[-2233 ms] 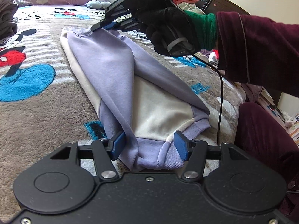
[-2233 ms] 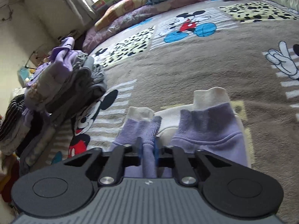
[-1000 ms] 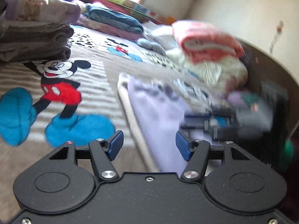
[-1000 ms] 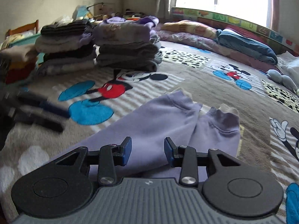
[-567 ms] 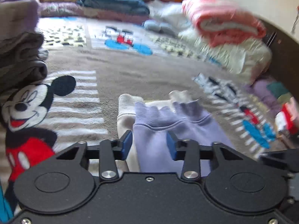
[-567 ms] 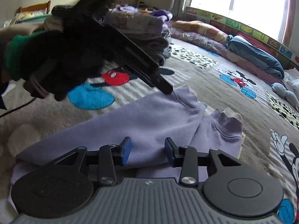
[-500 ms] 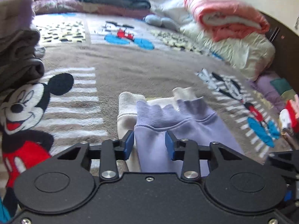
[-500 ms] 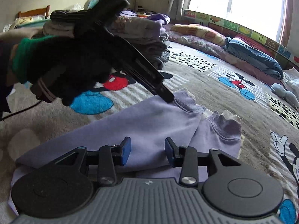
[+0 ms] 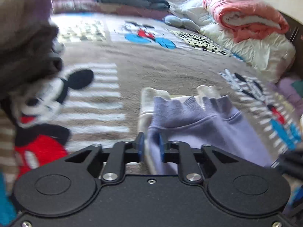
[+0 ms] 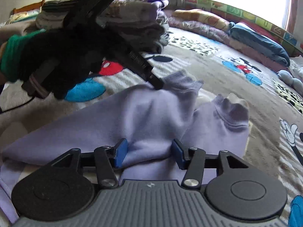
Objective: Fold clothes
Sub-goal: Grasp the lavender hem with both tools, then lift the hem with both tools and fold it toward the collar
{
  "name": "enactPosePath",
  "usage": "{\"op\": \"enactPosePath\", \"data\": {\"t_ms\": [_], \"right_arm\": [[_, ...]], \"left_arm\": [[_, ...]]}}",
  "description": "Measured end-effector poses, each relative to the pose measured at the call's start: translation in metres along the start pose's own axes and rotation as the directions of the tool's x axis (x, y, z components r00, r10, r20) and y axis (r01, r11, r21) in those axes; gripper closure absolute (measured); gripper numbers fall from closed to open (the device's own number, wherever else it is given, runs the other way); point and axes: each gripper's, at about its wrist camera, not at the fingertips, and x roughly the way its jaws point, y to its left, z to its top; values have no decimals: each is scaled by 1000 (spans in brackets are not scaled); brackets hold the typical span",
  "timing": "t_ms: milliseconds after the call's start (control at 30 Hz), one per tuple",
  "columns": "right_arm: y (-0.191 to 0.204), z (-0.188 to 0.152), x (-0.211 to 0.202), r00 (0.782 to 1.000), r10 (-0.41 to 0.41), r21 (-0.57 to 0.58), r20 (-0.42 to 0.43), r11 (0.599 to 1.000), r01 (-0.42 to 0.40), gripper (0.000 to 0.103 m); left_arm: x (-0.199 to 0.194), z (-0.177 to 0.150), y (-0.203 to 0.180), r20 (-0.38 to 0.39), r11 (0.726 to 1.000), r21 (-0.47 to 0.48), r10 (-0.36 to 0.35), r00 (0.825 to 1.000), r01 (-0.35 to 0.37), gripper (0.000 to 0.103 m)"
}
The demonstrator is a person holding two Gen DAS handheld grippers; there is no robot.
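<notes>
Your right gripper (image 10: 148, 154) points down over the lavender sweatshirt (image 10: 144, 117) lying on the cartoon-print blanket (image 10: 217, 70); its jaws are opening, a fabric fold between the blue pads (image 10: 120, 153). Your left gripper (image 9: 151, 146) is closing, pinching the sweatshirt's edge below one of two ribbed cuffs (image 9: 170, 106). From the right wrist view, your gloved left hand (image 10: 62, 60) angles downward, tips at that cuff. Beyond stand two stacks of folded clothes (image 10: 132, 22), with rolled bedding (image 9: 244, 17) farther off.
</notes>
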Motion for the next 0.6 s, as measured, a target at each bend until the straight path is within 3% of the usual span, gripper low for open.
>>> {"op": "enactPosePath", "data": {"t_ms": [100, 167, 233, 400, 533, 600], "right_arm": [[2, 0, -17, 999, -11, -2, 50, 1000, 11, 50], [3, -3, -32, 997, -12, 10, 76, 1000, 11, 50], [1, -11, -48, 996, -24, 49, 89, 999, 19, 49], [-9, -45, -92, 988, -65, 235, 141, 972, 30, 47], [-3, -80, -124, 976, -130, 322, 177, 945, 67, 47], [6, -95, -138, 971, -142, 296, 194, 952, 80, 47]], "left_arm": [[-29, -9, -4, 67, 1000, 4, -13, 998, 12, 84], [-52, -23, -13, 89, 998, 58, 0, 996, -5, 81], [-74, -42, -19, 96, 996, 85, 7, 995, -15, 64], [-128, -97, -25, 123, 997, 67, 15, 992, -23, 64], [-158, -130, -44, 151, 973, 195, 95, 984, -123, 64], [-170, -142, -51, 169, 955, 253, 112, 979, -153, 64]]}}
